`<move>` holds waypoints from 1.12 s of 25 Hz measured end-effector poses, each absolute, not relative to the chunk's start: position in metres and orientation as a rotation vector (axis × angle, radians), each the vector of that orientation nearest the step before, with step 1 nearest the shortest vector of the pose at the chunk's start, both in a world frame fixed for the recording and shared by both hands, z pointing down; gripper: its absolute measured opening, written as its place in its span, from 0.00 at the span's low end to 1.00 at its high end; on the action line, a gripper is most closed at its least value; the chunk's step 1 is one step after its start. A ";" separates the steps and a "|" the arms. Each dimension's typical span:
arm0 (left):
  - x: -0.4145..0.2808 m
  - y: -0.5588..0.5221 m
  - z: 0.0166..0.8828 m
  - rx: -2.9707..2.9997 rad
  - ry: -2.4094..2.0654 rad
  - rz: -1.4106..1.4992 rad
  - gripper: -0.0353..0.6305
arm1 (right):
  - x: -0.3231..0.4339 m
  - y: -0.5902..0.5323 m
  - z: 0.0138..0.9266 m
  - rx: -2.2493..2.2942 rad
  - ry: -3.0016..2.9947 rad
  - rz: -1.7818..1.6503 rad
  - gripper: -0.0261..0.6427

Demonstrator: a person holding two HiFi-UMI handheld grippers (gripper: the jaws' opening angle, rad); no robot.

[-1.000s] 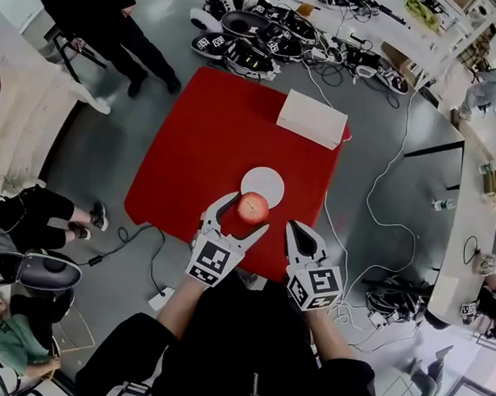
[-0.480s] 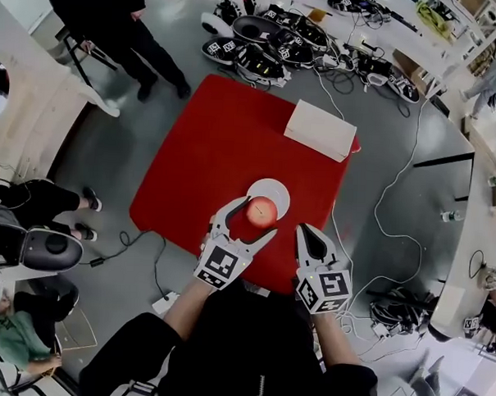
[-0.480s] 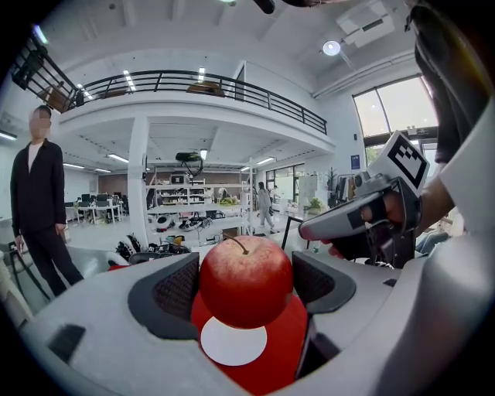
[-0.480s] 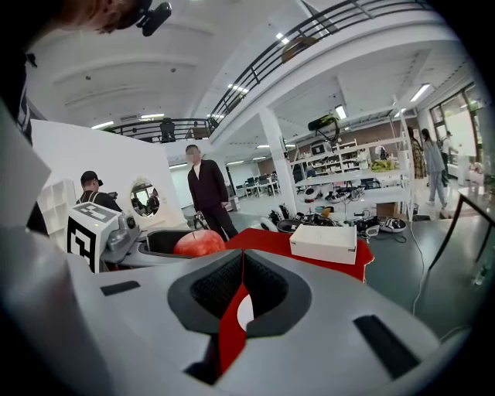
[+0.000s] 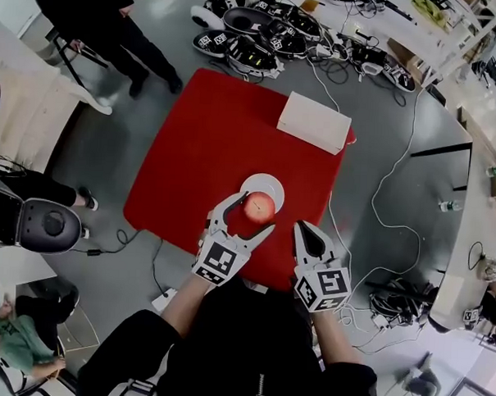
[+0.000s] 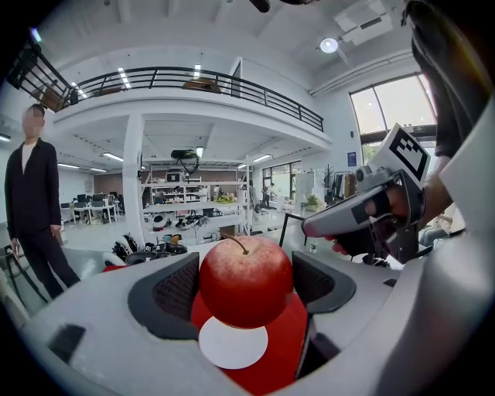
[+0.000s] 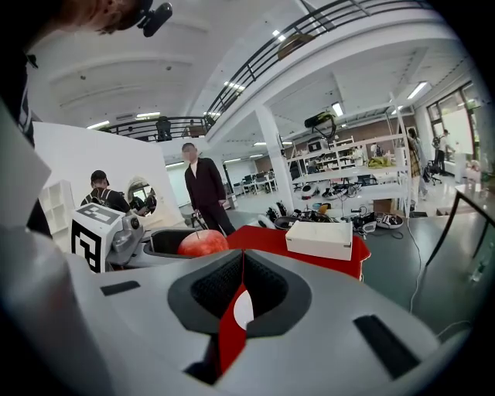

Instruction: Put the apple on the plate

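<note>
The left tool (image 6: 246,288) grips the apple (image 5: 259,206) by its sides, one dark pad against each flank, stem up. The fruit hangs over the near part of the white plate (image 5: 266,184); whether it touches the plate yet I cannot tell, though it looks slightly raised.

The step in hand seems to be the set-down. To do it well, carry the apple a little farther out so it sits over the plate's middle, lower it straight until the base bears weight, and only then part the jaws, evenly, so neither pad nudges a round fruit into rolling.

The right tool (image 5: 304,233) sits just beside it, jaws together with nothing between them, over the near edge of the red bench (image 5: 205,142). It should stay out of the left tool's way.

The plate lies close to that near edge, so a rolling apple could drop off. Beyond the plate the bench is bare up to the white box (image 5: 314,122) at the far right corner, well apart.
</note>
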State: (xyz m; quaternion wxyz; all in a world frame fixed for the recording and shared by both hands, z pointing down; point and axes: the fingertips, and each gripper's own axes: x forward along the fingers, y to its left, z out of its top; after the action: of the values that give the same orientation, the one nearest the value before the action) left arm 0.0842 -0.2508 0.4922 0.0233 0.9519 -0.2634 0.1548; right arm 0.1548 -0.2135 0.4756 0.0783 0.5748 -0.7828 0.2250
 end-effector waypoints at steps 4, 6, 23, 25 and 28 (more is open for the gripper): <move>0.083 -0.253 0.493 2.948 -0.826 0.468 0.60 | 0.152 -0.212 0.477 1.720 -2.338 0.688 0.06; 0.083 -0.258 0.496 2.950 -0.842 0.462 0.60 | 0.151 -0.211 0.480 1.719 -2.334 0.693 0.06; 0.093 -0.291 0.558 2.950 -0.970 0.431 0.60 | 0.151 -0.203 0.529 1.692 -2.245 0.823 0.06; 0.097 -0.293 0.566 2.939 -0.978 0.437 0.60 | 0.153 -0.200 0.534 1.688 -2.230 0.848 0.06; 0.101 -0.297 0.576 2.935 -0.976 0.443 0.60 | 0.155 -0.195 0.542 1.680 -2.209 0.878 0.06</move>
State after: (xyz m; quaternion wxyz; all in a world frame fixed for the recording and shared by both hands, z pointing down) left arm 0.1014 -0.2968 0.5761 0.0087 0.9393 -0.3123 0.1419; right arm 0.1553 -0.1948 0.5423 0.1149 0.5734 -0.7538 0.2997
